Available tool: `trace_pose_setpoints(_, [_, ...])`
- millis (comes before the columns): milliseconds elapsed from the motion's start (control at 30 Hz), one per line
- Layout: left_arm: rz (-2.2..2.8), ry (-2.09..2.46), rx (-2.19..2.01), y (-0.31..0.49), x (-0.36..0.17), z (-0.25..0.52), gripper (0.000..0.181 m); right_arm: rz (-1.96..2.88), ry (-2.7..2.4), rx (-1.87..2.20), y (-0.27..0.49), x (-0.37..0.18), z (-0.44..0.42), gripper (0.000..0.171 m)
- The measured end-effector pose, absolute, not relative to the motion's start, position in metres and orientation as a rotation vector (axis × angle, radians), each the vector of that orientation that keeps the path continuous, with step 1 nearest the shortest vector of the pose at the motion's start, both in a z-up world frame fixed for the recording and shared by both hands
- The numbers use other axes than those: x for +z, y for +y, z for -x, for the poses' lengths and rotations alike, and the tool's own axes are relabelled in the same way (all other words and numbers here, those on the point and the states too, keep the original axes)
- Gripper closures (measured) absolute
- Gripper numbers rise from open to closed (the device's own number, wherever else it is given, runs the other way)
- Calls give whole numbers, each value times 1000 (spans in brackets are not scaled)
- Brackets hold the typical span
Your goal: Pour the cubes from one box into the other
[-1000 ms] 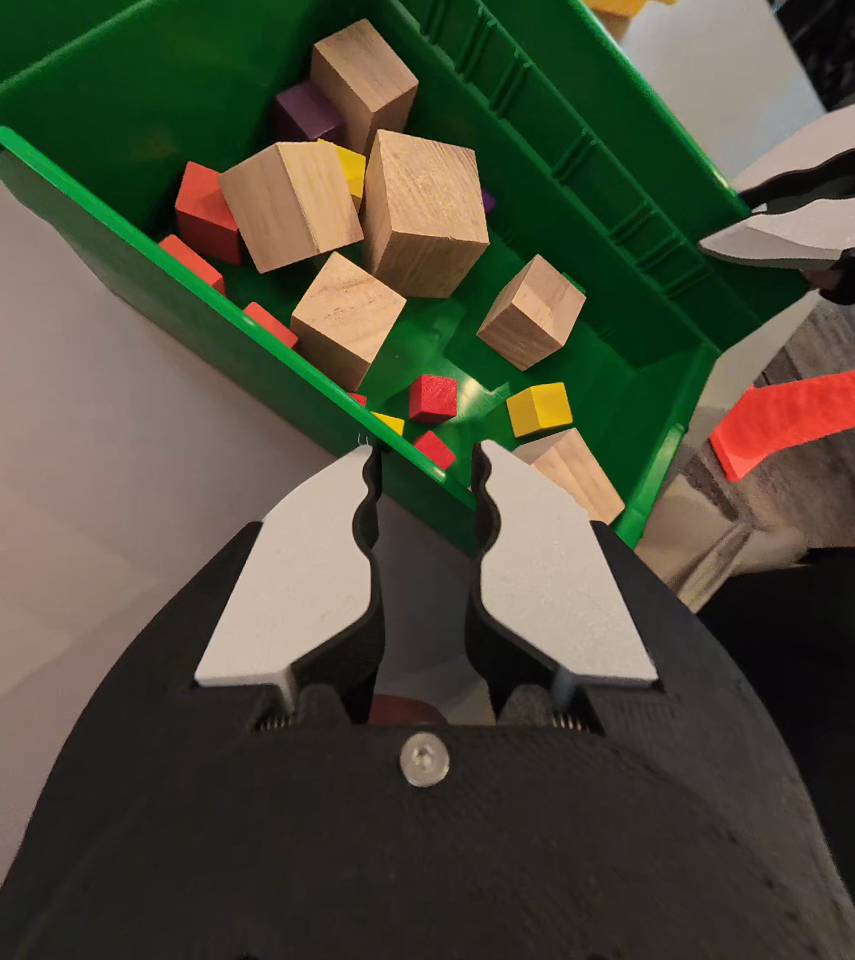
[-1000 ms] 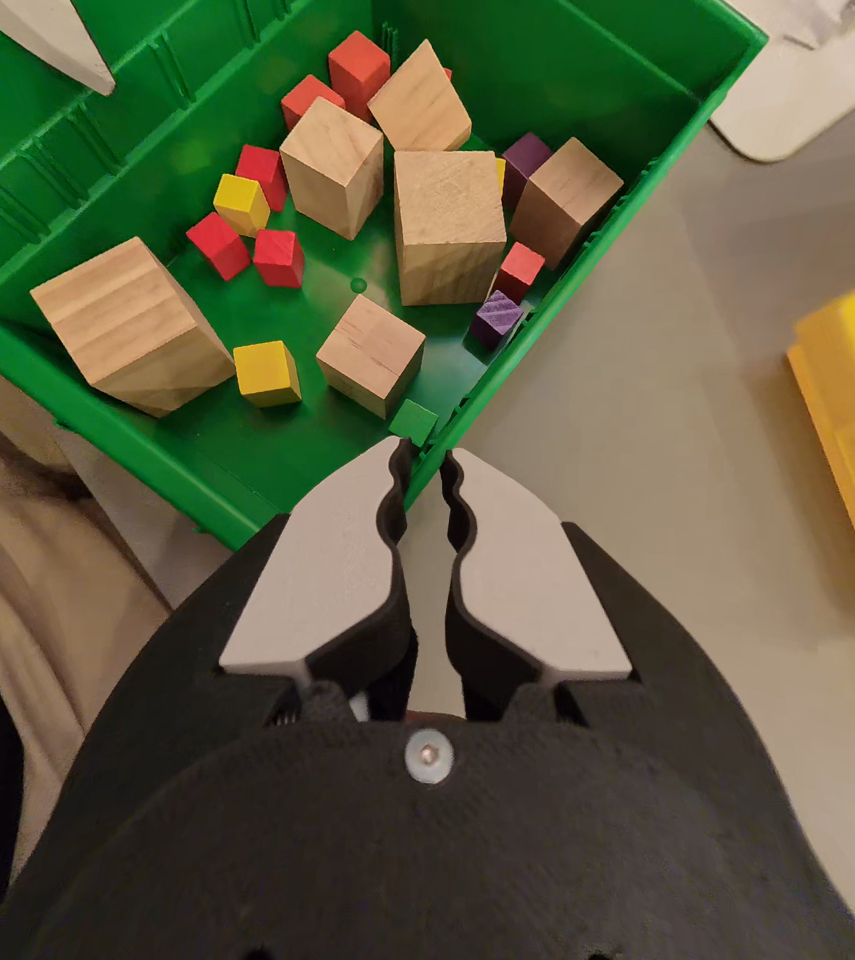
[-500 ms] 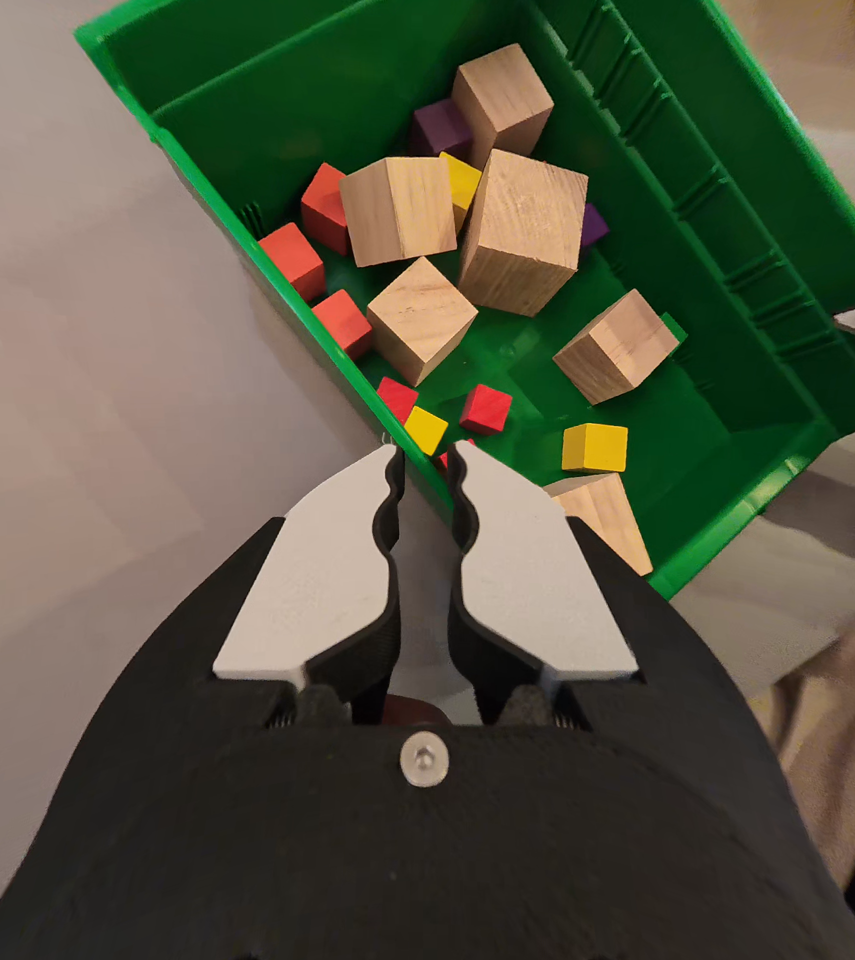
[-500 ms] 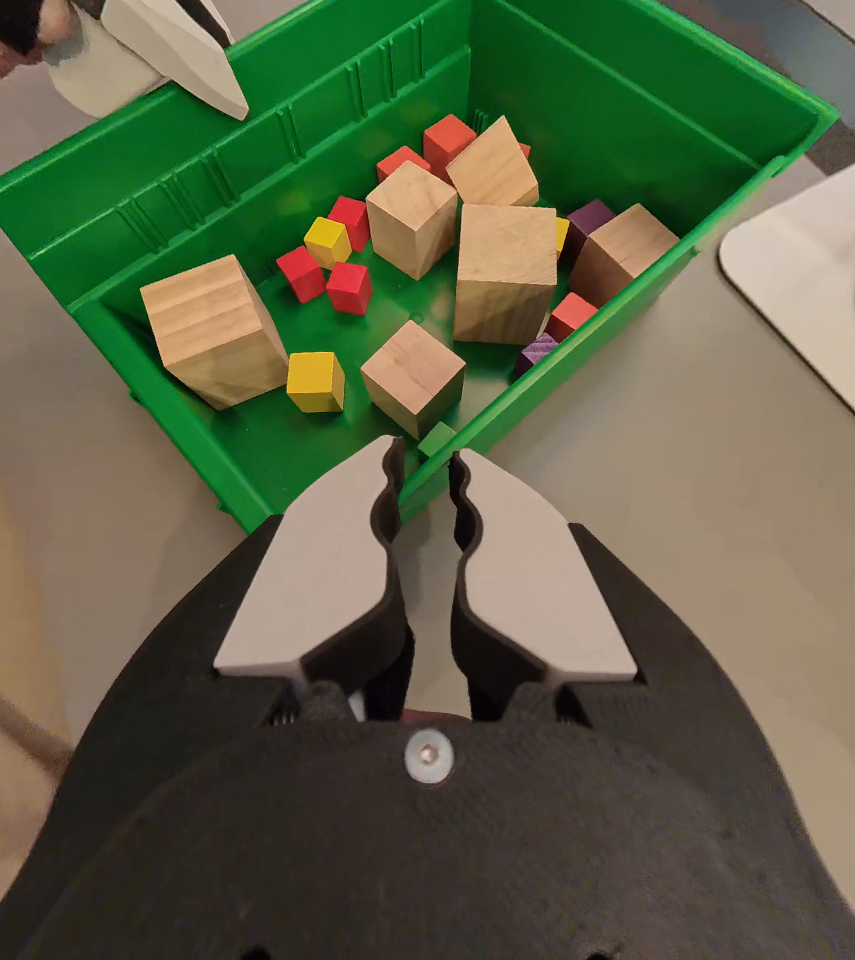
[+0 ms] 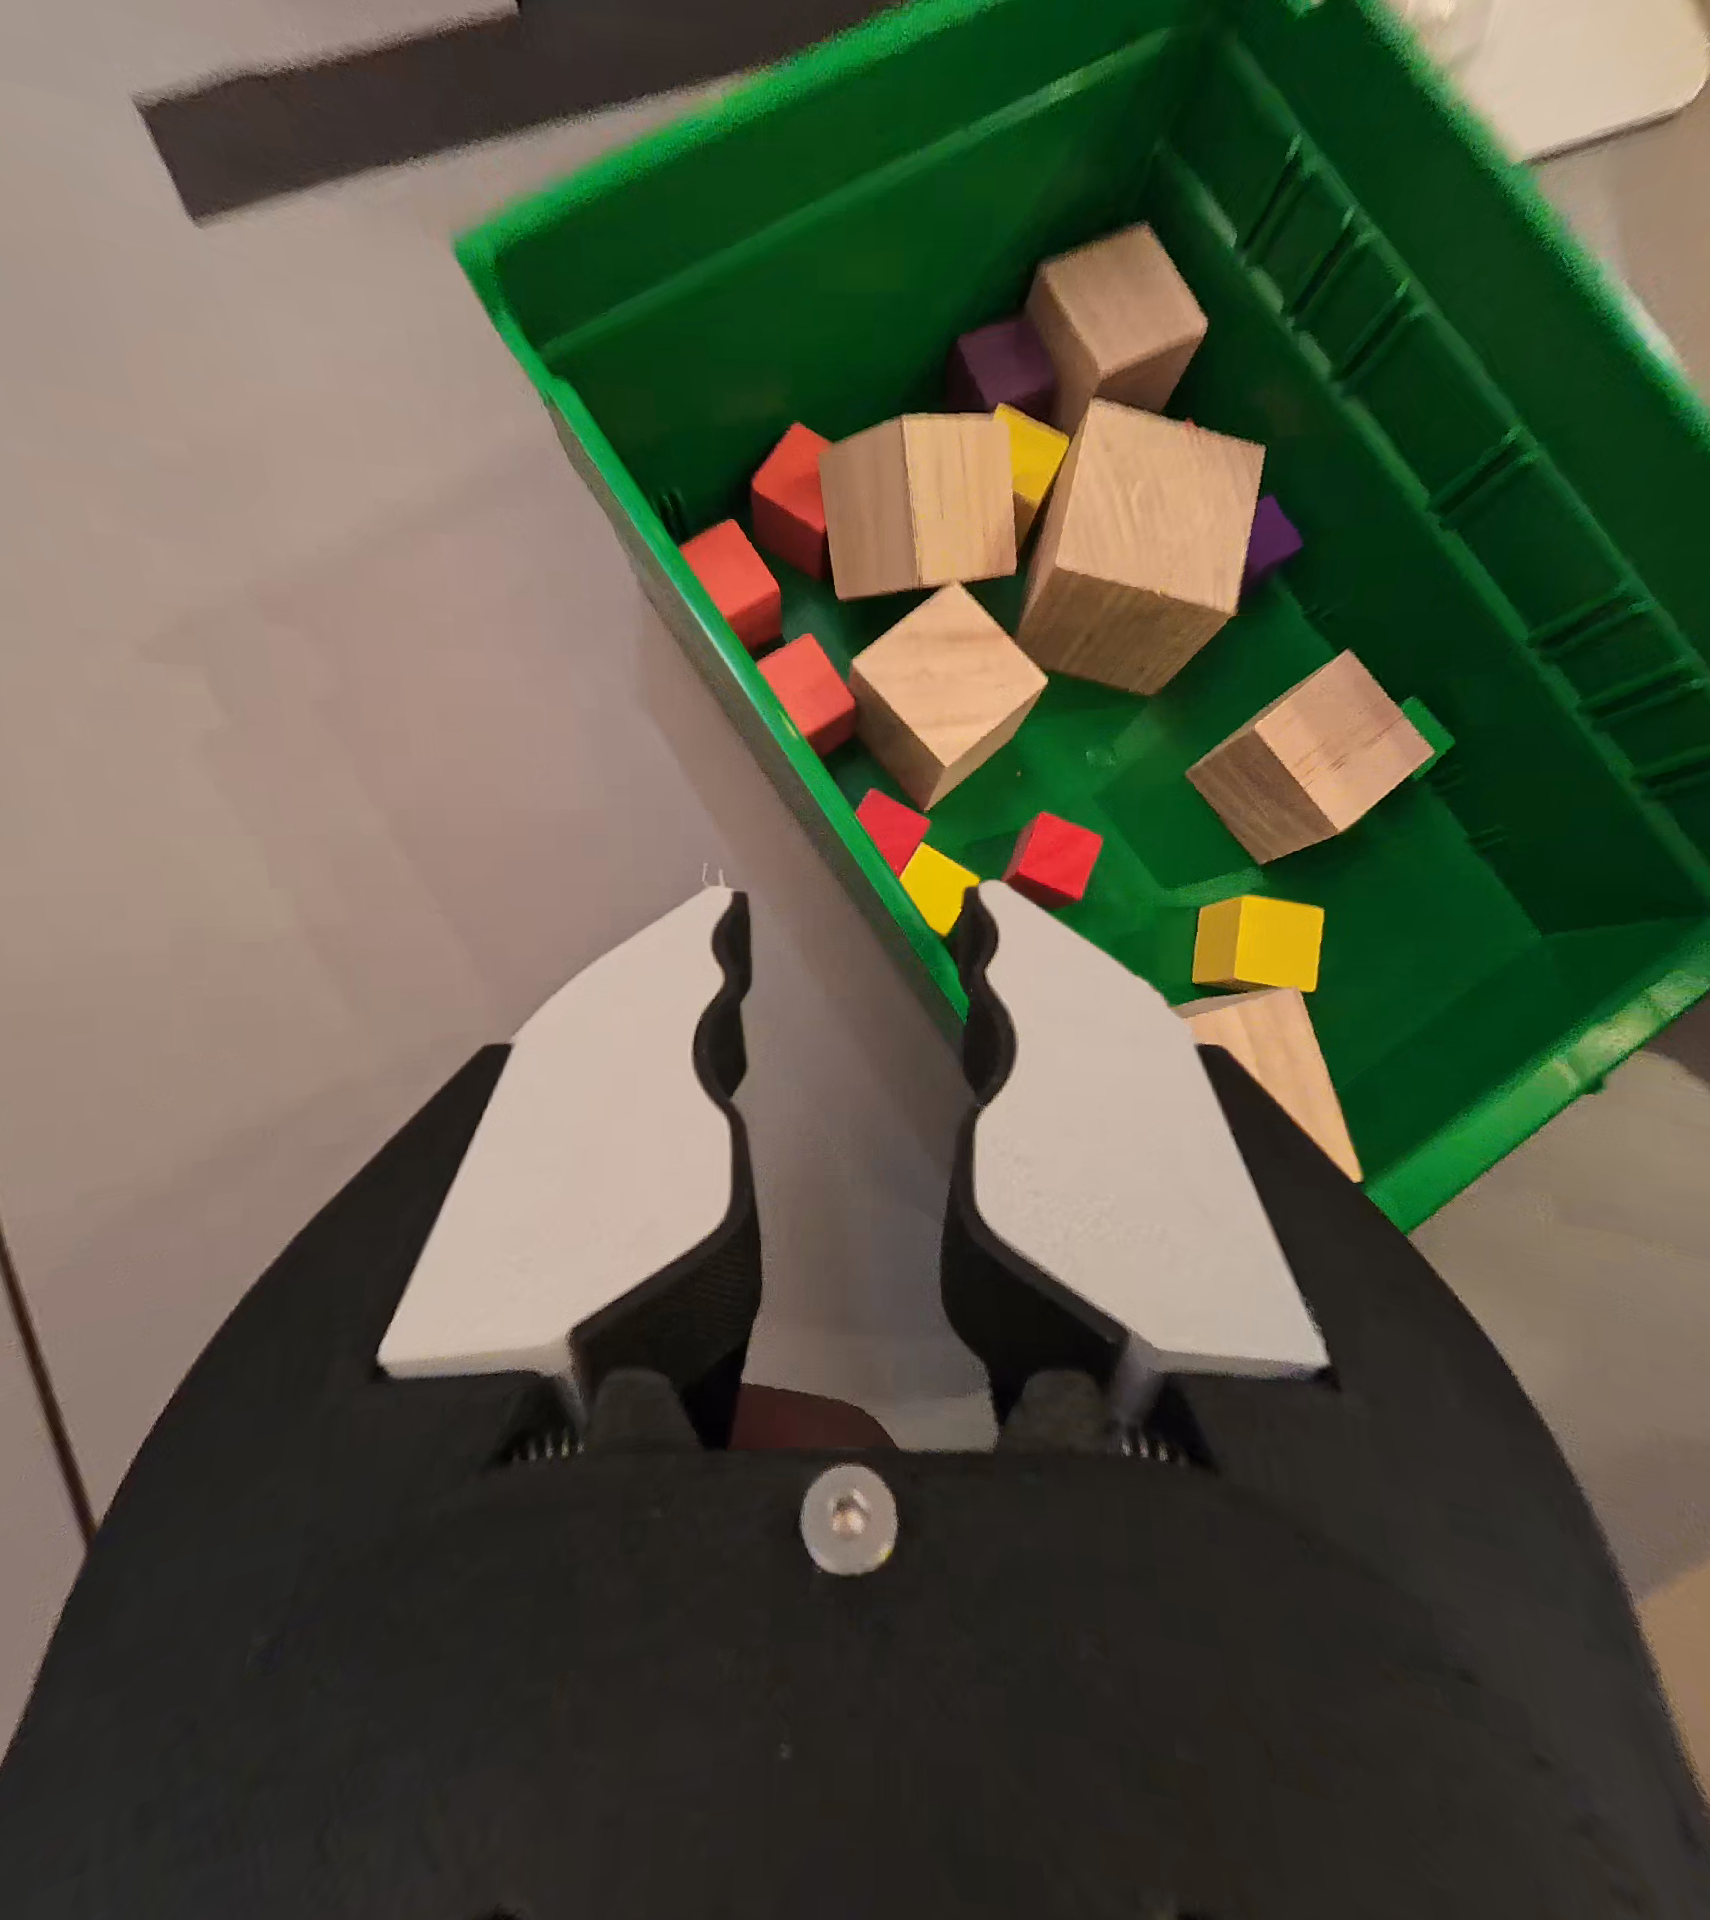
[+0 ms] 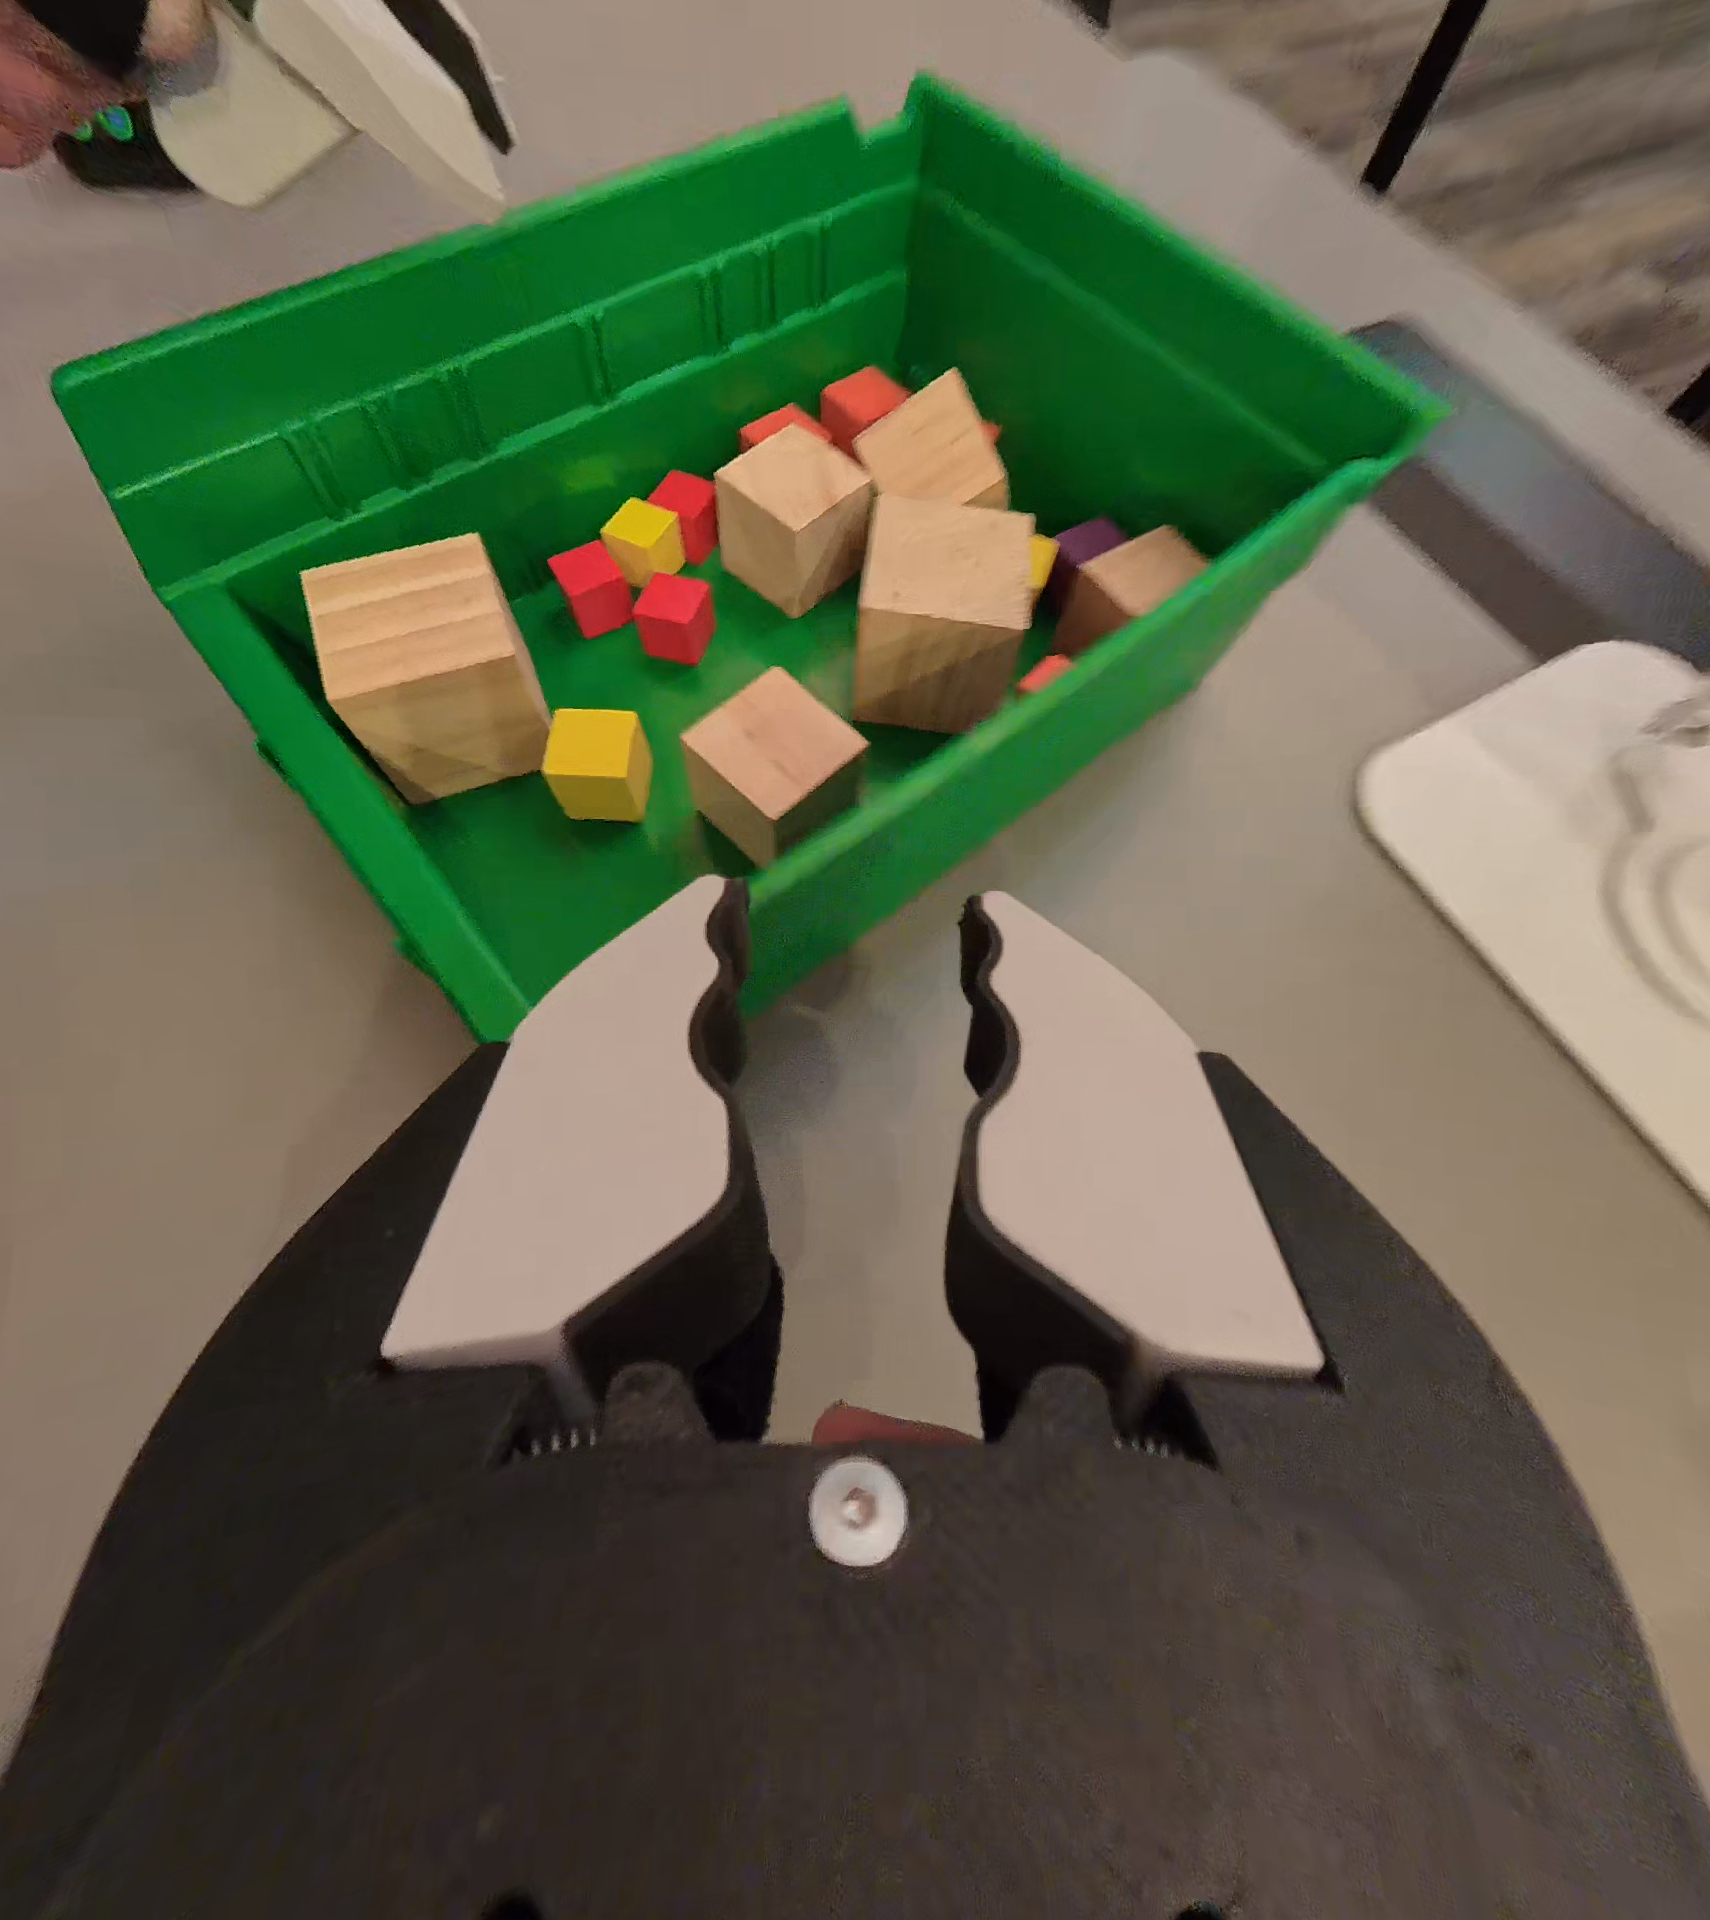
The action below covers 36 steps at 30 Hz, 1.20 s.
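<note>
left gripper (image 5: 851, 914) spread wide, holding nothing, green box (image 5: 1516, 436) wall just by its tips, right gripper (image 6: 846, 904) also spread and empty at the opposite wall, box sitting on the grey table (image 6: 1194, 935), wooden and coloured cubes (image 6: 939, 608) inside

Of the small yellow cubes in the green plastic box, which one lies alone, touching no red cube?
The small yellow cube between the big wooden block and a smaller wooden cube. The other visible yellow cube sits among the red cubes.
</note>
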State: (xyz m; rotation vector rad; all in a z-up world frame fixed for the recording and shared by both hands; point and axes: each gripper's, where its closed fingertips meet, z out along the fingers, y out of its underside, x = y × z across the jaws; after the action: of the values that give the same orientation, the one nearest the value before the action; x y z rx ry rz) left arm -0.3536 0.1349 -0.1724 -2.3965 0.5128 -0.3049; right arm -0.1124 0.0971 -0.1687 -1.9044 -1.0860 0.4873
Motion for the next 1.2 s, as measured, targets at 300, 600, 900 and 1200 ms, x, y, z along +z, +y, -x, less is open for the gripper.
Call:
trace_pose_setpoints(300, [2189,727,-111,94,-126,313,132,2049,-951,-184,156,-175,-169,121])
trace_pose_setpoints(600, [2130,812,-113,79,-137,259,132,2267,-1222,-476,179,-253,-269,144])
trace_pose_setpoints(900, [2139,796,-145,77,-154,252,132,2133,-1454,-278,85,-254,-230,147])
trace_pose_setpoints(1200, [2138,813,-117,77,-157,254,132,2028,-1692,-206,-24,-254,-238,147])
